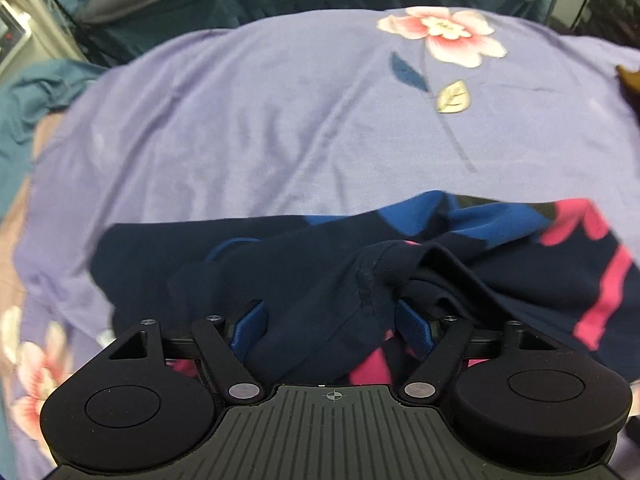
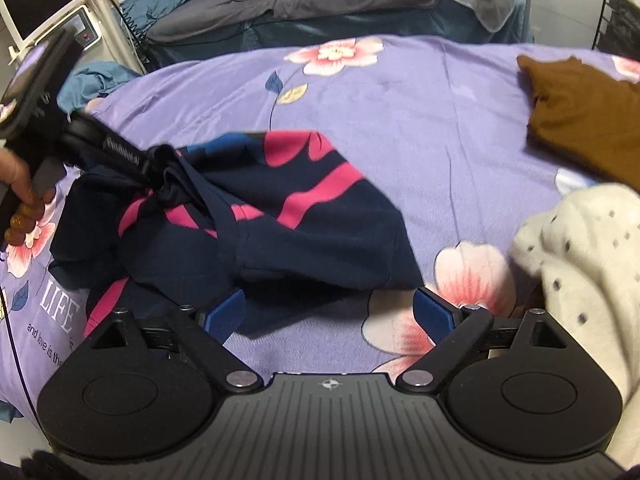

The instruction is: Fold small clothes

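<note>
I am holding my left gripper (image 1: pixel 332 328) spread wide around a bunched fold of the navy, pink-and-blue patterned small garment (image 2: pixel 304 216); my right gripper (image 2: pixel 330 312) is gaping open at its hem.

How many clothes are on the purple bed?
3: navy top in the middle, brown one far right, cream dotted one near right. More may lie out of view.

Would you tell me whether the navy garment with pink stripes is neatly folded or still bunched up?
Bunched up. The navy garment with pink stripes lies crumpled on the purple floral sheet, with uneven creases and overlapping layers.
</note>
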`<state>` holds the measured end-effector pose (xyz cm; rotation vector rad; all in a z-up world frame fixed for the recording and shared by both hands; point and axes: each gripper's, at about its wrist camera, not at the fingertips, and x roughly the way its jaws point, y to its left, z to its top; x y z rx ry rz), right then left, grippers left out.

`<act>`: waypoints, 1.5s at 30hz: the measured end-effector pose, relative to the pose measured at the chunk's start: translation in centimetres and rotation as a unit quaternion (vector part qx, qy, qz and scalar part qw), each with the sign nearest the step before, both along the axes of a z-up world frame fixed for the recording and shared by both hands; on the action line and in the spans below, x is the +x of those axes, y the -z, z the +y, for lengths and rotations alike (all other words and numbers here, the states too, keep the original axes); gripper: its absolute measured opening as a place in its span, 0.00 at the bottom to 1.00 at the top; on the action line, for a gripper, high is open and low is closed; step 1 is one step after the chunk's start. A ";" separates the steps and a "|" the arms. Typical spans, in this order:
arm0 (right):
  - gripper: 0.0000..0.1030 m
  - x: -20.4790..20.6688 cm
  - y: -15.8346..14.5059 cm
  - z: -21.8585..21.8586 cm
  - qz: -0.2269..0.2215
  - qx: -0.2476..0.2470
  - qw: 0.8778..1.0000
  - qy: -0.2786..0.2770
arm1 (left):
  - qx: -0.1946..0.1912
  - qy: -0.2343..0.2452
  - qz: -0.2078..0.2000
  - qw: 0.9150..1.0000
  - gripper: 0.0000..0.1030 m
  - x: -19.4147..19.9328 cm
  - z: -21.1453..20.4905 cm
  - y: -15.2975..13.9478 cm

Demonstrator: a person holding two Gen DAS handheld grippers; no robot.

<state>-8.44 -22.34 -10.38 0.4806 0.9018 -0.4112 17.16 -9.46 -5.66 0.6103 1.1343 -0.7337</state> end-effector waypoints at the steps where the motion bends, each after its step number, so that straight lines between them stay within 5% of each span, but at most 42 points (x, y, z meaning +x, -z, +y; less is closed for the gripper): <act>1: 0.88 0.0 0.2 0.1 0.001 0.002 1.000 0.000 | -0.003 0.009 0.011 1.000 1.00 -0.2 -0.2 0.1; 4: 0.71 0.2 0.5 0.2 -0.004 0.001 1.000 -0.007 | 0.012 0.035 0.015 0.999 0.87 -1.4 -1.1 0.5; 7: 0.44 0.8 0.9 0.2 0.003 0.005 1.000 -0.020 | 0.022 0.047 0.005 0.999 0.87 -2.2 -1.5 0.5; 9: 0.12 1.3 1.0 0.1 0.011 0.007 1.000 -0.027 | 0.017 0.041 0.008 0.999 0.79 -2.3 -1.4 0.2; 11: 0.04 1.3 0.7 0.1 0.006 0.008 0.999 -0.038 | 0.002 0.031 0.011 0.999 0.75 -2.0 -1.0 -0.4; 20: 0.11 0.0 -2.9 -2.5 -0.045 0.031 0.998 -0.009 | -0.107 -0.033 0.050 0.992 0.62 0.2 2.1 -4.0; 23: 0.63 -0.2 -3.5 -3.3 -0.049 0.039 0.998 0.006 | -0.118 -0.034 0.055 0.991 0.59 0.7 2.6 -3.8; 24: 0.72 -0.4 -3.6 -3.4 -0.055 0.039 0.998 0.008 | -0.122 -0.036 0.058 0.990 0.58 0.8 2.7 -3.7; 28: 0.71 -0.3 -3.5 -2.3 -0.045 0.022 0.998 -0.035 | -0.139 -0.040 0.070 0.987 0.57 1.3 3.3 -3.3; 31: 0.72 0.6 -3.0 0.2 -0.028 -0.046 0.993 -0.107 | -0.147 -0.038 0.075 0.986 0.56 1.5 3.8 -3.3; 35: 0.68 3.5 -0.4 4.5 0.034 -0.196 0.955 -0.220 | -0.149 -0.032 0.087 0.985 0.57 1.7 4.5 -3.3; 38: 0.45 5.5 1.9 5.7 0.093 -0.256 0.931 -0.241 | -0.145 -0.007 0.082 0.986 0.58 1.3 5.6 -3.5; 39: 0.36 5.8 2.1 5.6 0.099 -0.259 0.931 -0.239 | -0.139 0.004 0.076 0.987 0.69 1.0 6.1 -3.5; 40: 0.30 6.0 2.0 5.4 0.100 -0.254 0.933 -0.234 | -0.129 0.015 0.064 0.990 0.91 0.6 6.8 -3.5; 41: 0.22 6.0 1.8 5.0 0.096 -0.246 0.938 -0.222 | -0.119 0.024 0.047 0.992 0.97 0.1 7.5 -3.5; 45: 0.08 5.9 0.9 2.4 0.083 -0.172 0.970 -0.149 | -0.093 0.083 -0.032 0.992 1.00 -3.2 9.9 -3.4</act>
